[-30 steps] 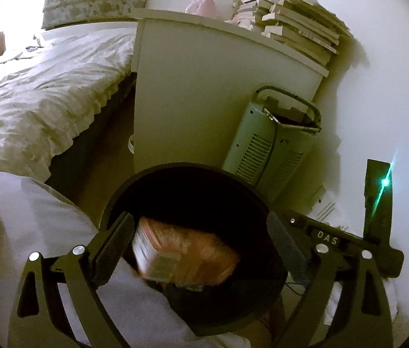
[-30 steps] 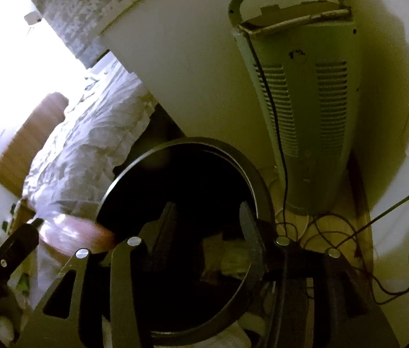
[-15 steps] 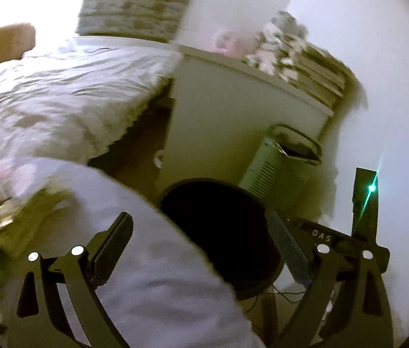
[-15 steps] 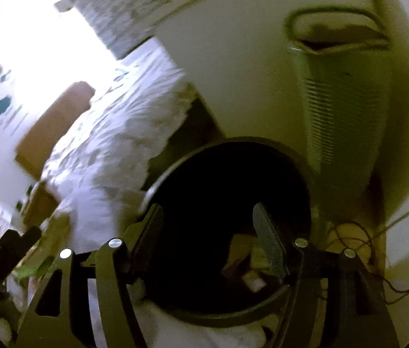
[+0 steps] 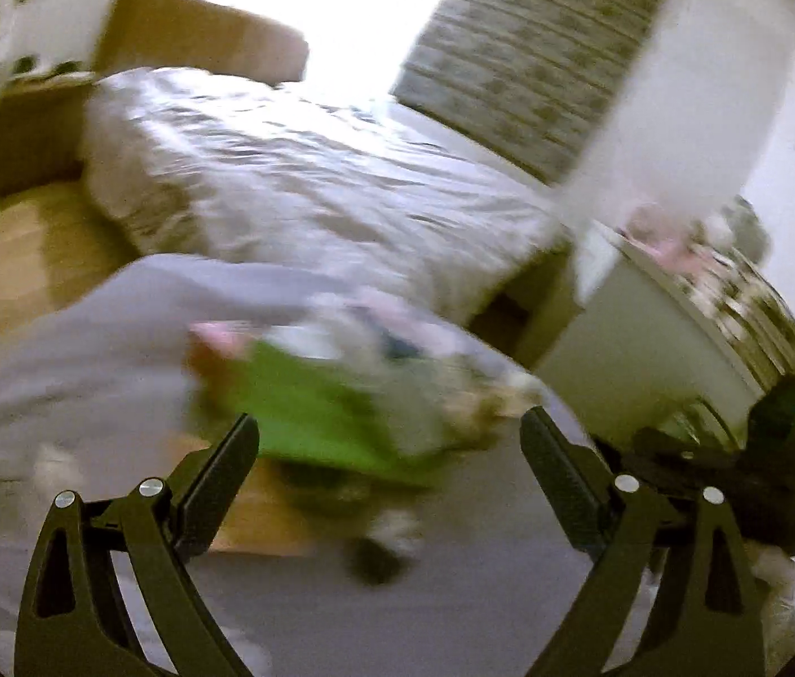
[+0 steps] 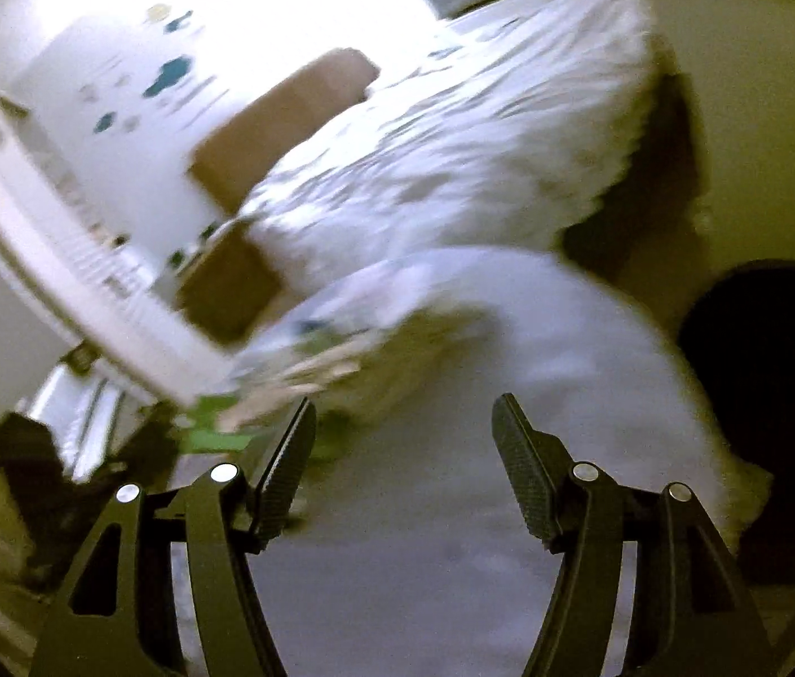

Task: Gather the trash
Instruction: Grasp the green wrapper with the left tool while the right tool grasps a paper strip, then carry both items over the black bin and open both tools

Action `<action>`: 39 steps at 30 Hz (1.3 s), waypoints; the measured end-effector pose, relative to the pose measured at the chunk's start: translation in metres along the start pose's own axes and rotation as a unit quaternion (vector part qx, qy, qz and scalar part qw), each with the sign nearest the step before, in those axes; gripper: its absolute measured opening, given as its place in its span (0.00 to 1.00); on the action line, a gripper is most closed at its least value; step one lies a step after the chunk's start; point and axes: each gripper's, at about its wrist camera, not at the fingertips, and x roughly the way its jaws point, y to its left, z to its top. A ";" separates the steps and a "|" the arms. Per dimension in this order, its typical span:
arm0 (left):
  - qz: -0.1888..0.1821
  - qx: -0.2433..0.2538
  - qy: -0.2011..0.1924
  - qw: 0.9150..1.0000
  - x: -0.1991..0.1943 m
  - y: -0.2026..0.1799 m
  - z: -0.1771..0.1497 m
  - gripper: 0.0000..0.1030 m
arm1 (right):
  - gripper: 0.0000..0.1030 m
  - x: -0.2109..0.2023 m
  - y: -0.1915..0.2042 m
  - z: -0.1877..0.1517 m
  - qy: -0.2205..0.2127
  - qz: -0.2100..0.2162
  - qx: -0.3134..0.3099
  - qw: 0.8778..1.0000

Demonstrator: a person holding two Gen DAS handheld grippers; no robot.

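Observation:
Both views are blurred by motion. My left gripper (image 5: pixel 389 445) is open and empty above a round white-covered table (image 5: pixel 87 350). A heap of trash lies just beyond its fingers: a green wrapper (image 5: pixel 330 412), pink and pale pieces. My right gripper (image 6: pixel 403 429) is open and empty over the same table (image 6: pixel 538 327); the green wrapper (image 6: pixel 211 429) and pale scraps (image 6: pixel 307 366) lie to the left of its left finger. The black trash bin (image 6: pixel 781 372) is at the right edge, below the table rim.
A bed with white bedding (image 5: pixel 296 169) lies beyond the table, with a wooden headboard (image 5: pixel 200 39). A white cabinet (image 5: pixel 640 350) stacked with papers stands at right. My right gripper's body (image 5: pixel 736 468) shows at right in the left wrist view. Wooden floor (image 5: pixel 42 248) at left.
Both grippers swung left, away from the black bin and toward the table and bed. The orange package seen over the bin a second ago is gone from the left gripper's view.

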 end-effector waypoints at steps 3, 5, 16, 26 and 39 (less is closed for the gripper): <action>0.015 -0.027 0.003 1.000 0.004 0.033 0.008 0.88 | 0.63 0.032 0.028 0.004 0.029 0.019 0.002 0.999; 0.014 -0.042 0.016 0.999 0.013 0.049 0.012 0.83 | 0.63 0.049 0.041 0.004 0.042 0.021 0.011 0.999; -0.039 -0.053 0.078 0.995 0.049 0.075 0.017 0.40 | 0.36 0.098 0.044 0.011 0.063 0.000 0.067 0.996; -0.053 -0.017 0.048 0.997 0.021 0.048 0.014 0.08 | 0.10 0.081 0.045 0.003 0.028 0.011 0.038 0.999; -0.037 0.034 -0.036 0.998 -0.058 -0.004 0.028 0.03 | 0.10 0.006 0.042 -0.003 -0.046 0.019 -0.014 0.999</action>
